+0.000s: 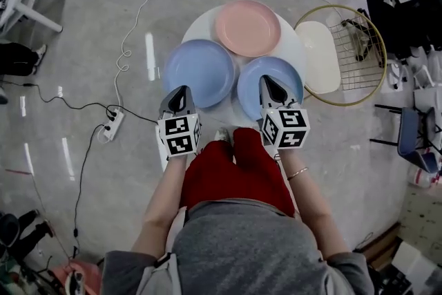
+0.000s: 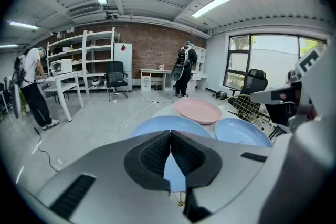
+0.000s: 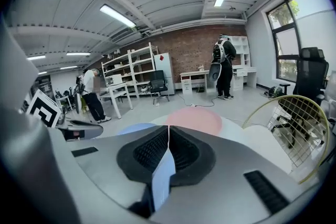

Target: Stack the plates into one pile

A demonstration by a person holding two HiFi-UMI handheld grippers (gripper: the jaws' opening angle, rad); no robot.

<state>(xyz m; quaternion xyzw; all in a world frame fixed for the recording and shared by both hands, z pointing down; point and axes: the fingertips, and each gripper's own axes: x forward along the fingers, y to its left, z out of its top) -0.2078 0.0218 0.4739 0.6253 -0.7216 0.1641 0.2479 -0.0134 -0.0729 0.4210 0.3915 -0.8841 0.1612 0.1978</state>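
Three plates lie side by side on a small round white table (image 1: 293, 46): a pink plate (image 1: 247, 27) at the far side, a blue plate (image 1: 199, 72) at the near left and a second blue plate (image 1: 280, 72) at the near right. My left gripper (image 1: 181, 91) hovers over the near rim of the left blue plate (image 2: 168, 124), shut and empty. Over the near rim of the right blue plate hangs my right gripper (image 1: 270, 83), also shut with nothing in it. The pink plate (image 2: 198, 110) (image 3: 195, 119) shows beyond both sets of jaws.
A gold-rimmed wire chair (image 1: 353, 55) with a cream seat (image 1: 321, 55) stands right of the table. A power strip (image 1: 112, 125) and white cables lie on the floor at left. People stand far off by shelves and desks (image 2: 63, 73). My red-trousered legs (image 1: 235, 173) are just before the table.
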